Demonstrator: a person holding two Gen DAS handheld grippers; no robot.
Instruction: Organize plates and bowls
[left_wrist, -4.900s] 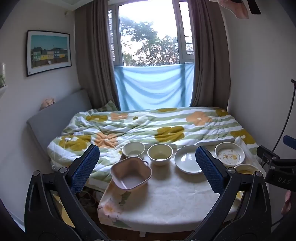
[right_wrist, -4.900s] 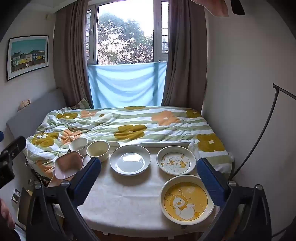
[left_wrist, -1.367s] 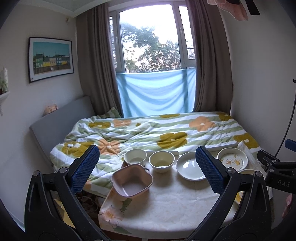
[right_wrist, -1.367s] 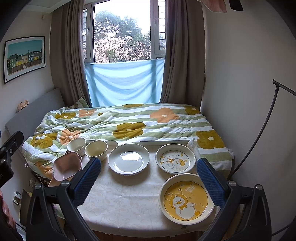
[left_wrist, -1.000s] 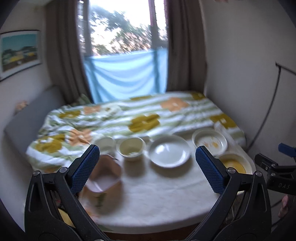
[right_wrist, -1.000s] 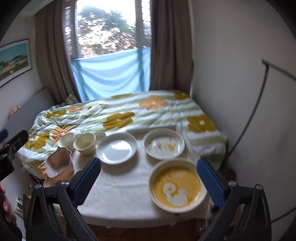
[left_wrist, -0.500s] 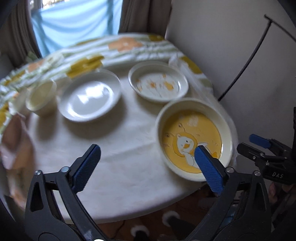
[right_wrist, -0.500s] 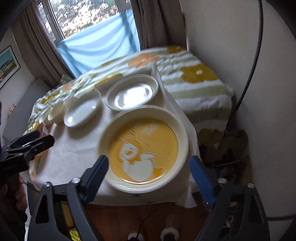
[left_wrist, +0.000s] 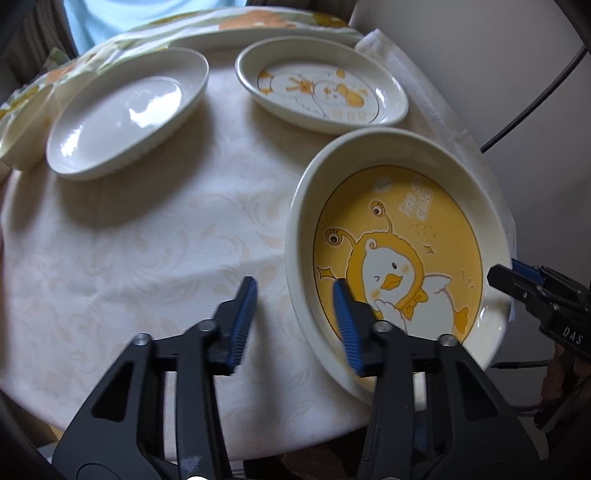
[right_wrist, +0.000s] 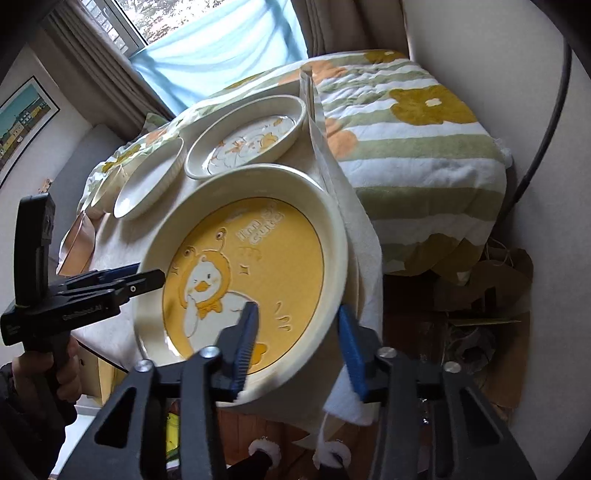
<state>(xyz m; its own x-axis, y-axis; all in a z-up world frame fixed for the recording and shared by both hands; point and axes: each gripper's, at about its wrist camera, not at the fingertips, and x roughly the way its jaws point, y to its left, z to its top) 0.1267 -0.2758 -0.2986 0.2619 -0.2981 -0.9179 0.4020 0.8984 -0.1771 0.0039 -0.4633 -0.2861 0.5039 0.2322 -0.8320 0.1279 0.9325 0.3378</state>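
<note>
A large cream plate with a yellow duck picture (left_wrist: 399, 229) (right_wrist: 251, 251) lies at the near right edge of the cloth-covered table (left_wrist: 147, 258). My left gripper (left_wrist: 294, 291) straddles its left rim, one pad outside over the cloth and one inside. The jaws are closing, and cloth still shows between the outer pad and the rim. My right gripper (right_wrist: 297, 314) straddles the opposite rim and is closing too, its inner pad over the yellow. Each gripper shows in the other's view, the left gripper (right_wrist: 155, 278) and the right gripper (left_wrist: 493, 273).
Behind the yellow plate lie a smaller duck plate (left_wrist: 321, 88) (right_wrist: 251, 144) and a plain white plate (left_wrist: 125, 110) (right_wrist: 147, 184), with a bowl (left_wrist: 14, 140) at far left. A flowered quilt (right_wrist: 424, 147) borders the table. A black cable (right_wrist: 546, 129) and paper bags (right_wrist: 480, 288) are at right.
Both grippers have come down from a high view of the room to the yellow duck plate. Their jaws have narrowed from wide apart to a small gap around its rim.
</note>
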